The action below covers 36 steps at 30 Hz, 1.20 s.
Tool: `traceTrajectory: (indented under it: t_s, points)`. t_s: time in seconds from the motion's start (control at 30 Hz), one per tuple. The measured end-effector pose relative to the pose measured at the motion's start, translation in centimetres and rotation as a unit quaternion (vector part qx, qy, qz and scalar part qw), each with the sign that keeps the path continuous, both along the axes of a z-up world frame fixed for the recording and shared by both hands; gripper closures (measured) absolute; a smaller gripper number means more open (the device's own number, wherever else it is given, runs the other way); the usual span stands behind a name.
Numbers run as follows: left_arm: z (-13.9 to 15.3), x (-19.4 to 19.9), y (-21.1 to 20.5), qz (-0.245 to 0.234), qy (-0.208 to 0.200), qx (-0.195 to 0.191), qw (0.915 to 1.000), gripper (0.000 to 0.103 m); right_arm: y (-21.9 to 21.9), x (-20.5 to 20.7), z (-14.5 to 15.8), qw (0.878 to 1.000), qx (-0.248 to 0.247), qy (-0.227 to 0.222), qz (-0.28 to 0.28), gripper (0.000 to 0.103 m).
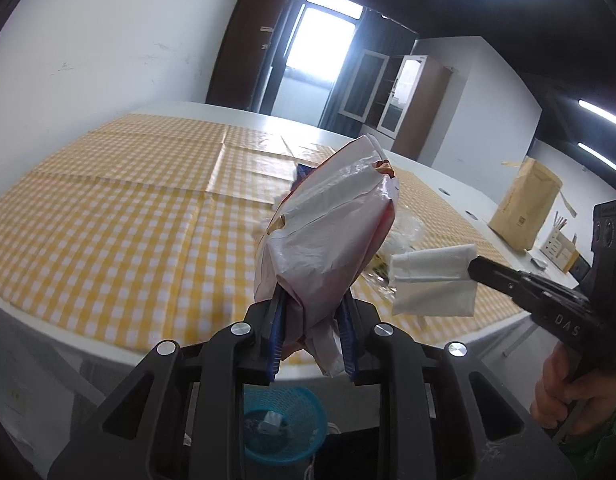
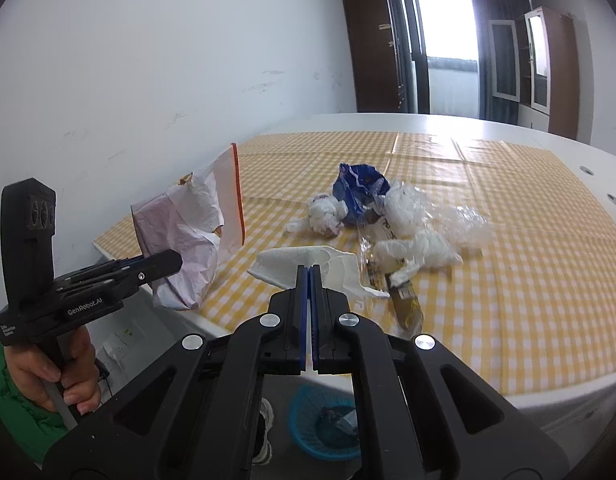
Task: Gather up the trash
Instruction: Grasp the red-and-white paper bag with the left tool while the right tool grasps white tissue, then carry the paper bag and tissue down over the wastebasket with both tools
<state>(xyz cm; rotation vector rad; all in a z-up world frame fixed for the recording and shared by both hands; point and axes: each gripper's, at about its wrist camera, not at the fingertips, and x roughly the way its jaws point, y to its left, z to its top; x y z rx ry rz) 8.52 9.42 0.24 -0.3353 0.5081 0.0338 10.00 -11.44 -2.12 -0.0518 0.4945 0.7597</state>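
The left tool (image 1: 311, 312) is clamped on a crumpled white bag (image 1: 327, 232) with an orange-edged clear sleeve, held up over the near left edge of the table (image 2: 507, 128). The right tool (image 2: 309, 276) has its blue-lined jaws pressed together on a folded white napkin (image 2: 304, 264), raised just above the yellow checked cloth (image 2: 507, 240). Beyond the napkin, toward the middle of the cloth, the other trash lies in a loose cluster: a blue wrapper (image 2: 355, 192), a knotted white wad (image 2: 323, 216) just left of it, crumpled clear plastic (image 2: 427, 216) to its right, and a brown printed packet (image 2: 403, 304) nearest the edge. On the floor below the near edge stands a blue mesh basket (image 2: 308, 436) with a few scraps inside. A hand (image 2: 64, 372) in a green sleeve grips the left handle.
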Motion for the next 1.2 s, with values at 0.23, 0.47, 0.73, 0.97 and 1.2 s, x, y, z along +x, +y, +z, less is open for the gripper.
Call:
traceTrajectory:
  t_s: [0.23, 0.47, 0.73, 0.97, 1.2]
  points:
    - [0.1, -3.3, -1.9, -0.022, -0.016, 0.011, 0.9996, 0.081, -2.2, -4.2, -0.6, 1.000, 0.005, -0.008, -0.009, 0.102]
    - [-0.8, -5.8, -3.4, -0.042, -0.018, 0.010, 0.9989, 0.081, -3.7, -6.5, -1.3, 1.000, 0.008, -0.012, -0.015, 0.102]
    - [-2.0, -7.1, -4.3, -0.063, -0.009, 0.006, 0.9979, 0.081, -4.6, -7.6, -2.7, 1.000, -0.002, -0.005, -0.011, 0.102]
    - [-3.9, -8.3, -5.1, -0.094, 0.003, 0.000, 0.9955, 0.081, -5.2, -9.3, -5.3, 1.000, -0.025, 0.003, -0.006, 0.102]
    - [-7.8, -7.9, -5.6, -0.112, 0.046, -0.010, 0.9925, 0.082, -5.9, -9.3, -9.0, 0.998, -0.047, 0.040, -0.001, 0.102]
